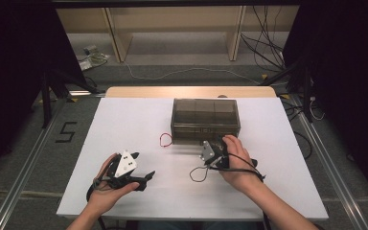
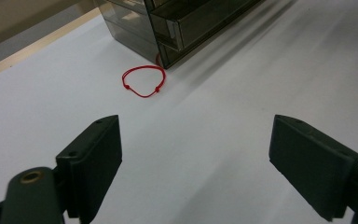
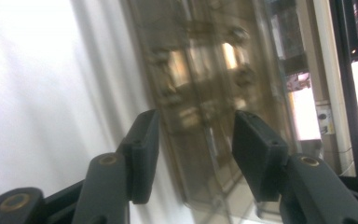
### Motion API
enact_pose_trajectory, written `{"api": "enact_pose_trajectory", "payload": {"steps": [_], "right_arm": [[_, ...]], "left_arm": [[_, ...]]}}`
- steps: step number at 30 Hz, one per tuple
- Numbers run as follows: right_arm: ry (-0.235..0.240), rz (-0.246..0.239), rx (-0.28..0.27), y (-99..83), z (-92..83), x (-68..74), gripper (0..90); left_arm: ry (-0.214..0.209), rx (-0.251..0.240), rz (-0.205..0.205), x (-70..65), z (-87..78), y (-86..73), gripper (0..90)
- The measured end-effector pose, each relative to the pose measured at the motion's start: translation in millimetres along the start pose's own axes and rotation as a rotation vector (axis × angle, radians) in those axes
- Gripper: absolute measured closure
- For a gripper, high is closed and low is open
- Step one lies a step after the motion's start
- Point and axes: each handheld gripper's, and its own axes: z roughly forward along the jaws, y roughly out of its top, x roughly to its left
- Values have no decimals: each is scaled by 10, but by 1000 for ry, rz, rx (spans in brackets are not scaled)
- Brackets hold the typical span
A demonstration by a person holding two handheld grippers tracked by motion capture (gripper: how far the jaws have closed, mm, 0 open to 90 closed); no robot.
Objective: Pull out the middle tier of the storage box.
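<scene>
Left gripper (image 1: pixel 146 179) low over white worktop (image 1: pixel 124 124), fingers (image 2: pixel 93 158) wide apart, nothing between. Red cord loop (image 1: pixel 165 140) flat on worktop just beside front-left corner of smoky clear drawer box (image 1: pixel 205 117). Right gripper (image 1: pixel 215 143) at box front, fingers (image 3: pixel 142 154) partly apart, nothing between; view blurred.

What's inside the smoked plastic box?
Through the lid of the box, divider walls split it into compartments. The tinted plastic is too dark to tell whether anything lies in them.
</scene>
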Motion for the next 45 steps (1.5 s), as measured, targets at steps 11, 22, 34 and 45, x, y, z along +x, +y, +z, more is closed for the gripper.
{"api": "enact_pose_trajectory", "payload": {"steps": [11,22,34,45], "right_arm": [[197,-9,4,-162,110,-383,588],[439,-71,34,-161,256,-561,726],[608,-77,0,-190,384,-786,848],[706,-108,-10,-204,405,-831,872]], "left_arm": [[-1,3,0,4,2,-6,170],[-6,5,9,-12,4,-1,171],[-13,9,14,-20,6,-1,171],[-14,9,14,-20,7,-2,171]]}}
